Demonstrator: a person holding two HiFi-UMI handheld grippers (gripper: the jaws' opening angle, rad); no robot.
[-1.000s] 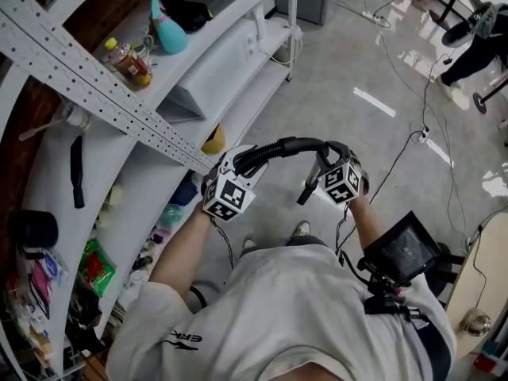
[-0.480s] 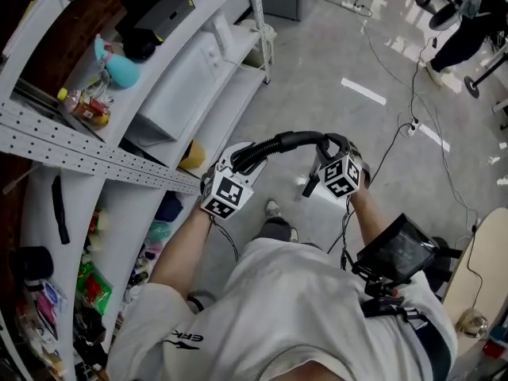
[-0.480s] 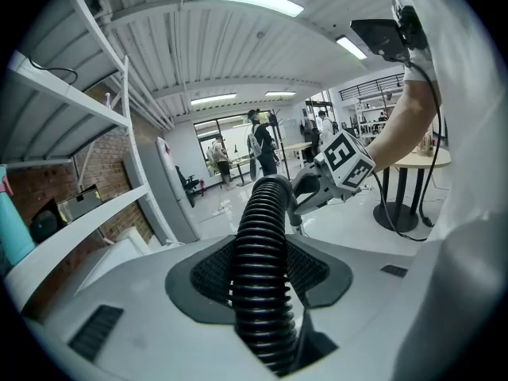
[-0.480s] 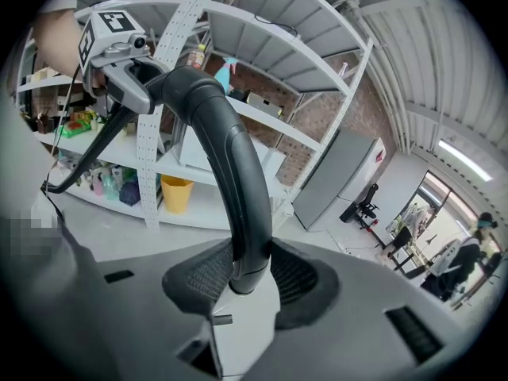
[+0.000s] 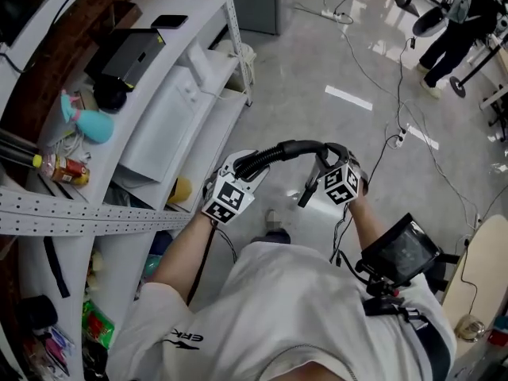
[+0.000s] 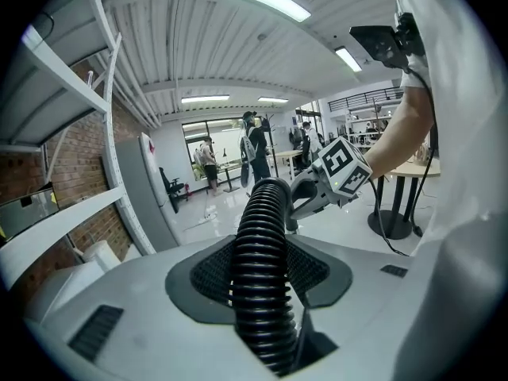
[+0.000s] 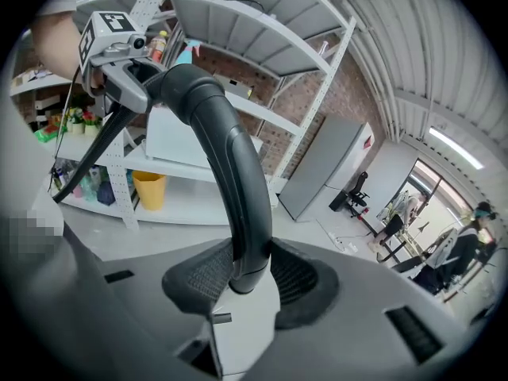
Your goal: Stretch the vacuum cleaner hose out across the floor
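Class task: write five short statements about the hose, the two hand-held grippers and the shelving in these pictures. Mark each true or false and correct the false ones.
1. The left hand-held gripper is shut on the ribbed hose. True.
2. The right hand-held gripper is open and empty. False: it is shut on the smooth curved tube at the hose's end.
3. The ribbed hose lies stretched out on the floor. False: it arches in the air between the two grippers.
4. A white shelf unit stands on the person's left. True.
5. The teal bottle is on the floor. False: it is on the shelf unit.
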